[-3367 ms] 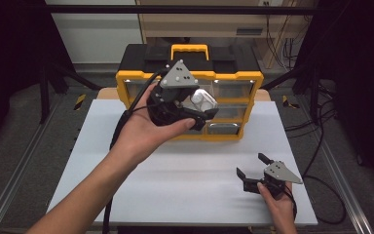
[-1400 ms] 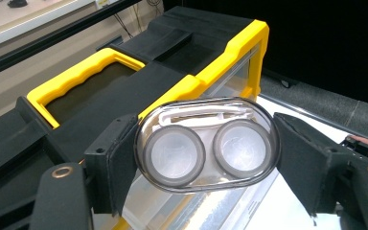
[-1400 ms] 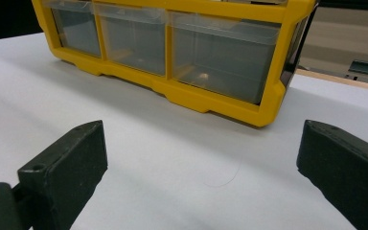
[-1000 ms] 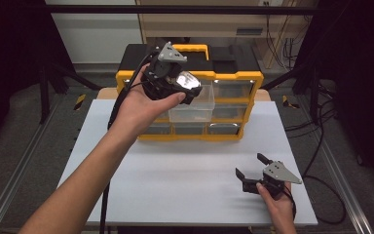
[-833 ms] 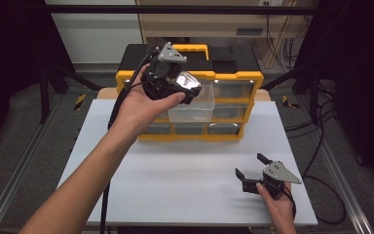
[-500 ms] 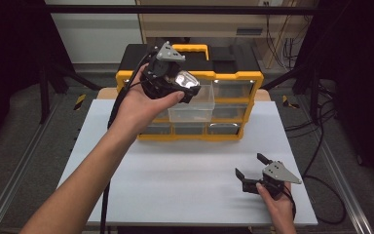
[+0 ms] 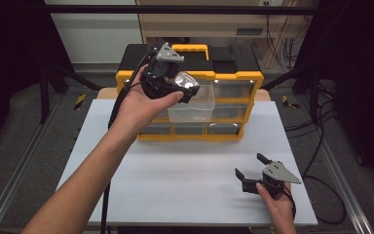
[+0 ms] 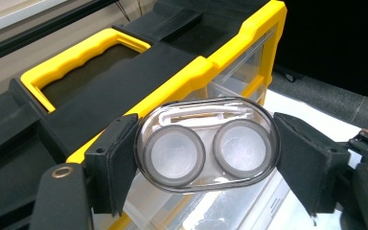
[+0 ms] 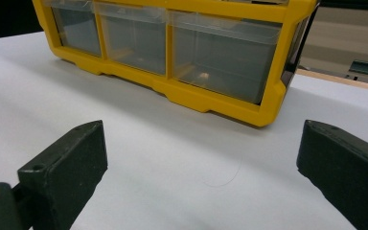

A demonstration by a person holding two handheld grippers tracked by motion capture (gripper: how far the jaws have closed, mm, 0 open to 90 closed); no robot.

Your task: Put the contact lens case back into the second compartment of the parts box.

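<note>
the clear lens case (image 8: 207, 145), an oval with two round wells, sits crosswise between the black jaws of the left hand-held gripper (image 8: 206, 158), which are clamped on its two ends. in the high view the case (image 7: 185, 81) is held up in the air at the top front edge of the yellow and black organizer (image 7: 233, 78), just above a clear drawer (image 7: 192, 105) that stands pulled out of the upper row. the left hand (image 7: 143, 105) cups the gripper from below, its cable trailing down past the forearm. behind the case the left gripper view shows the organizer's black lid and yellow handle (image 8: 84, 57).

the right hand-held gripper (image 7: 253, 168) rests low at the near right of the white worktop (image 7: 175, 175), well apart from the organizer, with its jaws spread wide and nothing between them. its own view looks across the bare worktop at the organizer's bottom row of drawers (image 9: 225, 60), all pushed in.
</note>
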